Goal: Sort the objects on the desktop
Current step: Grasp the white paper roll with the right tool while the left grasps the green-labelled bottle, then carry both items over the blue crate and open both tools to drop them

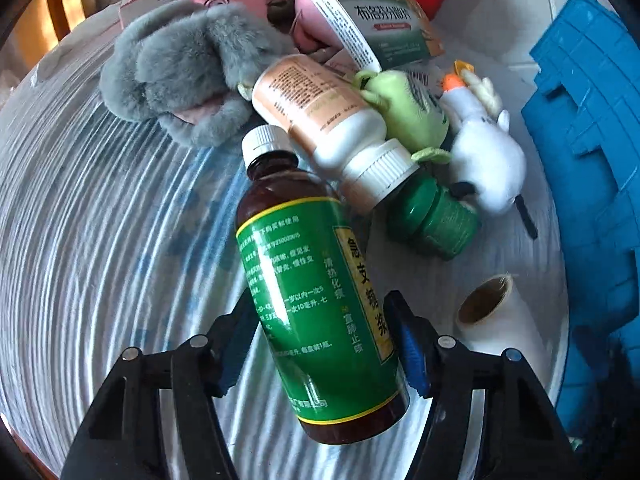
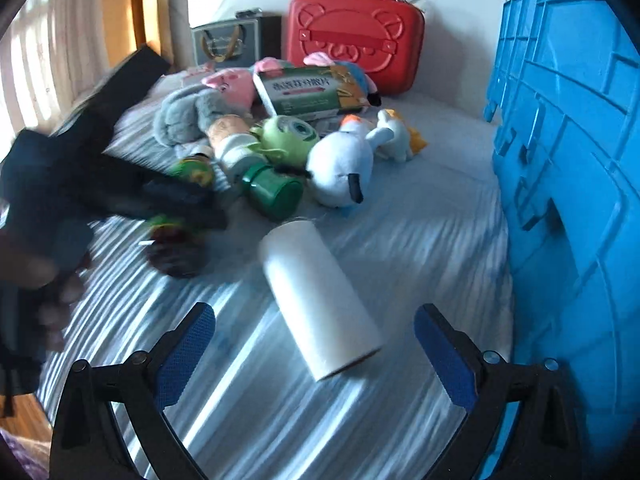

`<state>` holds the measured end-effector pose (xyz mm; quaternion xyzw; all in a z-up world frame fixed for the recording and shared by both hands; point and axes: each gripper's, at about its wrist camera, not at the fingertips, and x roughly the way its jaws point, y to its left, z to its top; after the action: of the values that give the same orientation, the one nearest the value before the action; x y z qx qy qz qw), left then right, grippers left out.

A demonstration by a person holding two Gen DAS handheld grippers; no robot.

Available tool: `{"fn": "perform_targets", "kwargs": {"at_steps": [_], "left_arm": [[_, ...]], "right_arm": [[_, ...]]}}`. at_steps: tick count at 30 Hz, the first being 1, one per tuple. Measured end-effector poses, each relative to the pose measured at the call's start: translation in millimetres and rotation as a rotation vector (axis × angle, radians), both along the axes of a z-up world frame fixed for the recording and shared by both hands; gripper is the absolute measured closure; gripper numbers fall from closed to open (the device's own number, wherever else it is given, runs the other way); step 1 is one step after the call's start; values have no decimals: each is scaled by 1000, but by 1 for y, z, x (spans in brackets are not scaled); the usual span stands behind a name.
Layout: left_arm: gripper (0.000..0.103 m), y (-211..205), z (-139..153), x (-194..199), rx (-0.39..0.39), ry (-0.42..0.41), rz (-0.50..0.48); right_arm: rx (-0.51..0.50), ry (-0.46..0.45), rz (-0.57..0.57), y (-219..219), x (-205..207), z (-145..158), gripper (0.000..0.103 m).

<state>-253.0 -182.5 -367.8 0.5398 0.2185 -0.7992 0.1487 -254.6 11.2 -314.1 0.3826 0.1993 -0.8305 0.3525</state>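
Two blue pads of the left hand-held gripper (image 1: 326, 340) clasp a brown syrup bottle (image 1: 320, 300) with a white cap and a green label in Chinese print, lying beside the toy pile. Right hand-held gripper (image 2: 314, 350) gapes, unclenched, around a white roll (image 2: 320, 300). Striped sheet (image 1: 100, 240) covers the surface; blue crate (image 2: 568, 160) flanks it.

In front of my right gripper (image 2: 314, 354) the striped cloth (image 2: 248, 412) is free, only the white roll (image 2: 320, 300) lies between the fingers' line. To the right the blue crate (image 2: 568, 184) closes the way like a wall. Further ahead the heap of plush toys (image 2: 340, 160) and bottles (image 2: 276, 188) blocks the middle, with the red case (image 2: 354, 36) behind it.
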Motion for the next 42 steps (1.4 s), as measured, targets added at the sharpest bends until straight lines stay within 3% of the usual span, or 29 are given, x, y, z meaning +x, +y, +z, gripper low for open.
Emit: {"fn": "perform_targets", "kwargs": {"at_steps": [5,8,10,13,15,19,23,25,30,37,39,42], "left_arm": [[44,2,0,12,-53,-8,-106],[45,3,-1,21,-66,0,-158],[46,4,-1,28,-73,12,-206],[49,1,0,43,-80,32,-263],[49,-1,4,54,-138,42,-291],[52,-2,27,71,-222,97,-353],[52,5,74,82,-310,207,-441],[52,-8,110,74,-348,282,-485],[52,10,203,58,-393,490,-589],[52,94,323,40,-353,782,-767],[52,128,348,27,-358,843,-810],[52,170,377,-8,-271,865,-860]], "right_arm": [[62,-57,7,-23,-25,-19,4],[155,-94,30,-37,-32,-37,42],[144,-122,27,-38,-36,-41,53],[149,-130,22,-41,-32,-47,55],[69,-163,9,-38,-25,-42,56],[-48,-110,-85,-32,-8,-13,56],[-131,-54,-137,-34,9,29,55],[-181,-19,-160,-36,15,59,55],[-295,113,-240,-27,44,141,55],[-413,354,-461,52,81,243,55],[-426,414,-529,81,81,266,55],[-420,462,-603,125,68,291,55]]}}
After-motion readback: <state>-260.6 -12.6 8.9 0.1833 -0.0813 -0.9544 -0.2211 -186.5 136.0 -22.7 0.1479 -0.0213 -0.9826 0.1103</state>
